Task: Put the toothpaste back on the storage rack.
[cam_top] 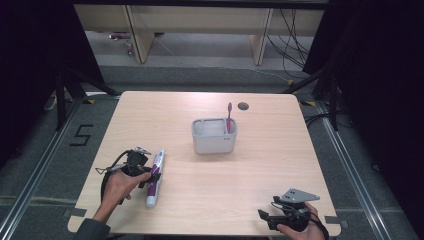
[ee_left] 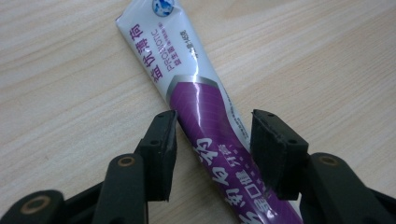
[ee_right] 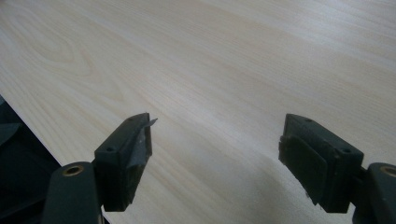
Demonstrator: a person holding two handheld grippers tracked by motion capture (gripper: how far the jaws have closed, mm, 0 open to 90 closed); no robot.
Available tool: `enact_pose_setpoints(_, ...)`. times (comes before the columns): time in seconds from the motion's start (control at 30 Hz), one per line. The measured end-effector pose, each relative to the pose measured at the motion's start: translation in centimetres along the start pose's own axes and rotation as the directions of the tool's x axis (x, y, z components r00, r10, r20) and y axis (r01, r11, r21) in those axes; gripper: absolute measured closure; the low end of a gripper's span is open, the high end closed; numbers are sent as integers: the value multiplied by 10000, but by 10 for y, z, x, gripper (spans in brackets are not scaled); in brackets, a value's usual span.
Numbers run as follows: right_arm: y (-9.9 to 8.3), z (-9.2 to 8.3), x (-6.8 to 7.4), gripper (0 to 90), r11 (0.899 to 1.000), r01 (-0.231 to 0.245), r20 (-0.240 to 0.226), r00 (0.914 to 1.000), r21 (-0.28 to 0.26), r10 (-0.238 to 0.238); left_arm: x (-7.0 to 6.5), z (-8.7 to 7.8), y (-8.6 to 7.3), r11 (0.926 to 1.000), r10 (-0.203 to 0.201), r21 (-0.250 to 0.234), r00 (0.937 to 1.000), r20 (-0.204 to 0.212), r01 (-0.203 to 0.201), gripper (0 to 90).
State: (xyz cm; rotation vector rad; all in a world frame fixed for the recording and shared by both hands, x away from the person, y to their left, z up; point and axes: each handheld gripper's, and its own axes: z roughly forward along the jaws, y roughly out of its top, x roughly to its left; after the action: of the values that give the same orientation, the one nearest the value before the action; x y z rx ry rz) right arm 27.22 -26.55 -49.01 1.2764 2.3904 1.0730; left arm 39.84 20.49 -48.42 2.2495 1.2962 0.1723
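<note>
Left fingers (ee_left: pixel 212 156) straddling the tube (ee_left: pixel 205 112), not pinching it yet

Both pads sit just beside the purple part, a sliver of gap each side, so nothing's held. The tube lies flat on the desk (cam_top: pixel 240 185), front left, cap toward me. Looks light, soft and glossy, so I'd guess it squishes and slides; I'd grab low near the stiffer cap end, gently. Right fingers (ee_right: pixel 217 158) wide apart, empty. Holder (cam_top: pixel 214 136) with brush (cam_top: pixel 229 117) mid-desk.
</note>
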Motion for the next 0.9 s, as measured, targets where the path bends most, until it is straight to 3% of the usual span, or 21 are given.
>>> enact_pose_setpoints(0.03, 0, 0, -2, 255, 9997, 234, 58, 9997, -6, -234, 0, 0, 1, 9999, 95, 49, 10000, -10, -95, 521)
enact_pose_setpoints(0.1, 0, 0, -1, 255, 10000, -37, -131, 9999, 32, 37, -1, 0, 2, 9996, 185, 201, 9998, 43, -186, 536)
enact_pose_setpoints(0.13, 0, -1, -3, 255, 9997, 237, -110, 9997, 1, -237, -3, 1, 3, 9993, 252, 272, 9997, 68, -254, 541)
enact_pose_setpoints(0.2, 0, -1, -3, 255, 9997, 236, 19, 9997, -80, -236, -4, 2, 3, 9992, 266, 290, 9996, 42, -267, 561)
enact_pose_setpoints(0.27, 0, -1, -3, 255, 9997, 235, -9, 9997, -99, -235, -6, 3, 4, 9982, 420, 421, 9991, 87, -424, 566)
enact_pose_setpoints(0.3, -1, -1, -2, 255, 9999, -42, -82, 10000, -111, 41, -8, 3, 5, 9964, 589, 600, 9982, 122, -595, 580)
enact_pose_setpoints(0.4, -1, -1, -2, 255, 9999, 1, -116, 9999, -146, -2, -10, 4, 5, 9946, 815, 638, 9966, 82, -819, 598)
enact_pose_setpoints(0.5, -1, -2, -3, 255, 9999, -68, -84, 9999, -154, 66, -14, 3, 8, 9886, 1180, 937, 9930, 9, -1176, 628)
enact_pose_setpoints(0.6, -1, -3, -5, 255, 9998, 154, 6, 9999, -104, -154, -15, 3, 9, 9878, 1231, 959, 9924, 51, -1230, 638)
enact_pose_setpoints(0.63, -1, -3, -5, 255, 9998, 178, 33, 9998, -128, -178, -15, 2, 11, 9848, 1256, 1193, 9920, 117, -1261, 644)
enact_pose_setpoints(0.8, -1, -3, -5, 255, 9999, 142, 34, 9999, -68, -141, -19, 5, 13, 9781, 1545, 1363, 9875, 307, -1572, 701)
enact_pose_setpoints(0.87, -1, -3, -5, 255, 9999, 143, 33, 9999, -60, -143, -22, 8, 15, 9693, 1780, 1659, 9834, 349, -1814, 718)
enact_pose_setpoints(0.9, -1, -4, -5, 255, 9999, 133, 48, 9999, -68, -132, -24, 10, 15, 9706, 1797, 1581, 9834, 268, -1816, 720)
